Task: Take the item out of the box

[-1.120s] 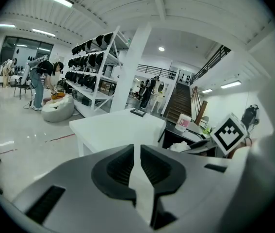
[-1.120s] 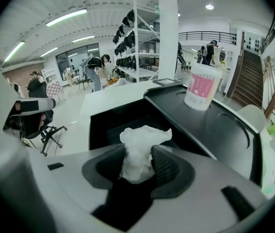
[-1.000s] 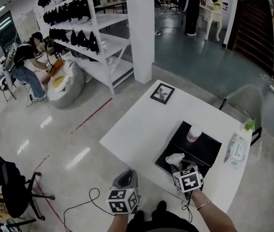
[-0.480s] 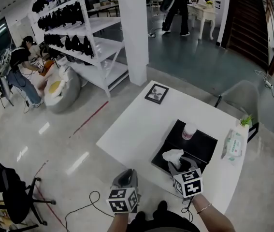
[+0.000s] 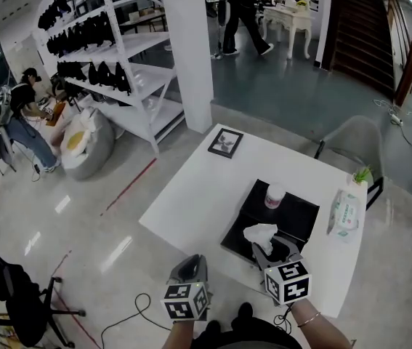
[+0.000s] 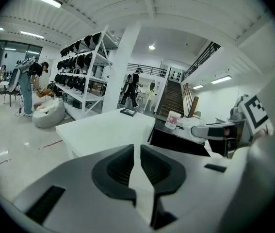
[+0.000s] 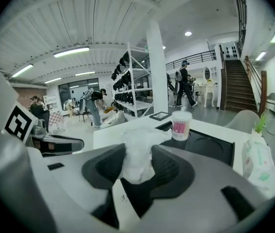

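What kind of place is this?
Probably a big open showroom or workshop hall: a tall white shelving rack full of dark gear, a dark staircase, and a plain white square table on a glossy floor.

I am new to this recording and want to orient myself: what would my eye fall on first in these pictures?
First, the crumpled white item clamped in the right gripper, held over the open black box on the white table. Next, the pink-labelled cup standing on the box's far half, and the left gripper, shut and empty, off the table's near edge.
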Motion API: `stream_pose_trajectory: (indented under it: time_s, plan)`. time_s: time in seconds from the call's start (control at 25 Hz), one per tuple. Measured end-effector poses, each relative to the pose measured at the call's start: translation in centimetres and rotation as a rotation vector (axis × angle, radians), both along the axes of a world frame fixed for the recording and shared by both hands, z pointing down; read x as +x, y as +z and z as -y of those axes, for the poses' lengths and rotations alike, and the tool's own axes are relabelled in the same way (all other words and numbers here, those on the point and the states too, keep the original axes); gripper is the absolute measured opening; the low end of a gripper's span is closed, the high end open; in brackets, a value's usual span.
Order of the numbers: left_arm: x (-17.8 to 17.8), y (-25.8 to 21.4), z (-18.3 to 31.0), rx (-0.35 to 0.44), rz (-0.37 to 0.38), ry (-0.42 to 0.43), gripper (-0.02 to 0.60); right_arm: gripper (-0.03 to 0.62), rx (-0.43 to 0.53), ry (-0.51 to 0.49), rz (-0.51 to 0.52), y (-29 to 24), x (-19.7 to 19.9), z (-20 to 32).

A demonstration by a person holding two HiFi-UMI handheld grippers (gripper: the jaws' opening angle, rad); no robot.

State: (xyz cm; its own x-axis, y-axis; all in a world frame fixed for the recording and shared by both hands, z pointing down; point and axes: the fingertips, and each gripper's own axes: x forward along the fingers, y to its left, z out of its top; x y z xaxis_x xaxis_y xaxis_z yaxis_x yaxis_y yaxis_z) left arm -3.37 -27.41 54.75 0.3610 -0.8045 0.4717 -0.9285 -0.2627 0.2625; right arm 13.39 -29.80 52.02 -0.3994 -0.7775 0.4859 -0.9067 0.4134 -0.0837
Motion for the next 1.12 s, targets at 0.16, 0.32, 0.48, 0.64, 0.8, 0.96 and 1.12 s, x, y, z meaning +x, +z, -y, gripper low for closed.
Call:
stream_pose_trajectory:
  time_s: [0.16, 0.32, 0.48, 0.64, 0.8, 0.96, 1.12]
  plan:
    - [0.4, -0.2, -0.1, 0.004, 0.003, 0.013, 0.041, 0.17, 0.027, 0.027, 0.027, -1.3, 0.6, -0.5]
    - [0.7, -0.3, -0.1, 0.008, 0.006, 0.02, 0.041, 0.17, 0.055, 0.049, 0.055, -2.4, 1.3, -0.9]
    - [0.9, -0.6, -0.2, 0.015, 0.009, 0.031, 0.041, 0.17, 0.077, 0.074, 0.063, -3.2, 2.0, -1.5]
    - [1.2, -0.5, -0.4, 0.016, 0.011, 0.039, 0.041, 0.169, 0.098, 0.103, 0.086, -3.8, 3.0, -1.9]
    - [1.6, -0.5, -0.5, 0.017, 0.013, 0.047, 0.041, 0.166, 0.12, 0.119, 0.093, -4.6, 3.7, -2.4]
    - [1.8, -0.3, -0.6, 0.018, 0.012, 0.053, 0.041, 0.164, 0.129, 0.124, 0.095, -4.8, 4.0, -2.6]
    - [2.0, -0.5, -0.5, 0.017, 0.012, 0.058, 0.041, 0.164, 0.137, 0.134, 0.095, -5.1, 4.2, -2.7]
